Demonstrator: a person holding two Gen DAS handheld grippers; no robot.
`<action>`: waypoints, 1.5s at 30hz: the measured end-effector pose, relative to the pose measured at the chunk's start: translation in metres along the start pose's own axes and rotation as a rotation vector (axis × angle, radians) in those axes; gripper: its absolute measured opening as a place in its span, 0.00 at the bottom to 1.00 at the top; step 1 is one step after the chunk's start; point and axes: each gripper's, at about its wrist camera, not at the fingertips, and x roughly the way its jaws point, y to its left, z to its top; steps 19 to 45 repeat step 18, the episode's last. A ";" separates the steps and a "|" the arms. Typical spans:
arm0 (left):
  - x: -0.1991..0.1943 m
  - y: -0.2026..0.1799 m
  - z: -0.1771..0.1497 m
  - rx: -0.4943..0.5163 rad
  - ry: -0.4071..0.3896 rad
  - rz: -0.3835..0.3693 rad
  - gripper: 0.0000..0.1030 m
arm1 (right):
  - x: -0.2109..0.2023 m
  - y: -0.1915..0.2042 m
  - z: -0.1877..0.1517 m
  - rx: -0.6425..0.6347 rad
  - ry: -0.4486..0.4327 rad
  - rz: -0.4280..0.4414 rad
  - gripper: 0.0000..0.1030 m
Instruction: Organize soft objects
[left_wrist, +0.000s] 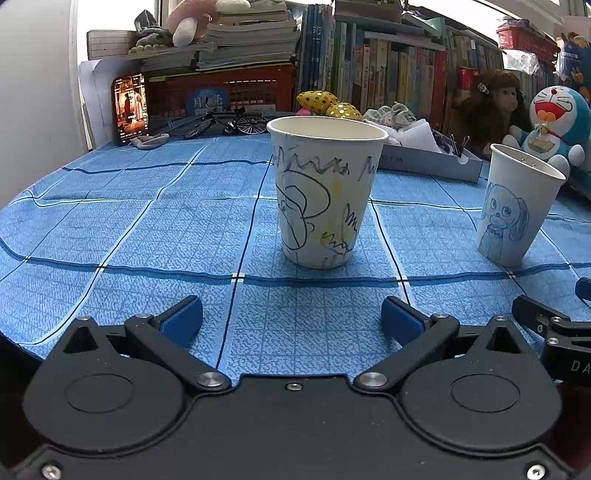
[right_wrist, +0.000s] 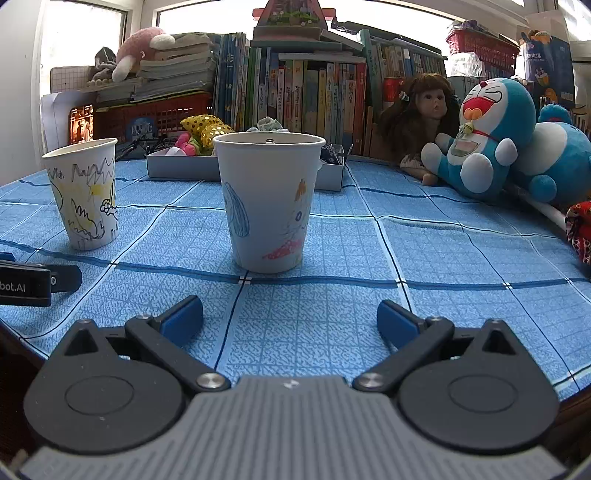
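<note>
While our left gripper (left_wrist: 291, 319) and right gripper (right_wrist: 290, 319) gape empty (jaws wide apart), each faces a white scribbled paper cup (left_wrist: 325, 192) on the blue checked tablecloth (left_wrist: 129, 236).

Bright backlight from blown-out windows (right_wrist: 85, 40), sharp focus, fisheye-bent edges.

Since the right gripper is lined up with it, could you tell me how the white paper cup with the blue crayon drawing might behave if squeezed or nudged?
The white paper cup with the blue crayon drawing is thin-walled and open-topped, so it would probably crumple under a firm squeeze. It looks light and narrows toward its base, so a push near the rim may tip it. The blue checked tablecloth beneath could bunch rather than let it slide.
</note>
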 end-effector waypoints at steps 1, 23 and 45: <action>0.000 0.000 0.000 0.000 0.000 0.000 1.00 | 0.000 0.000 0.000 0.000 0.001 0.000 1.00; 0.000 -0.002 0.000 0.000 -0.006 0.007 1.00 | 0.000 0.000 0.000 0.000 0.000 0.001 1.00; 0.000 -0.002 0.000 0.000 -0.006 0.007 1.00 | 0.000 0.000 0.000 0.000 0.000 0.001 1.00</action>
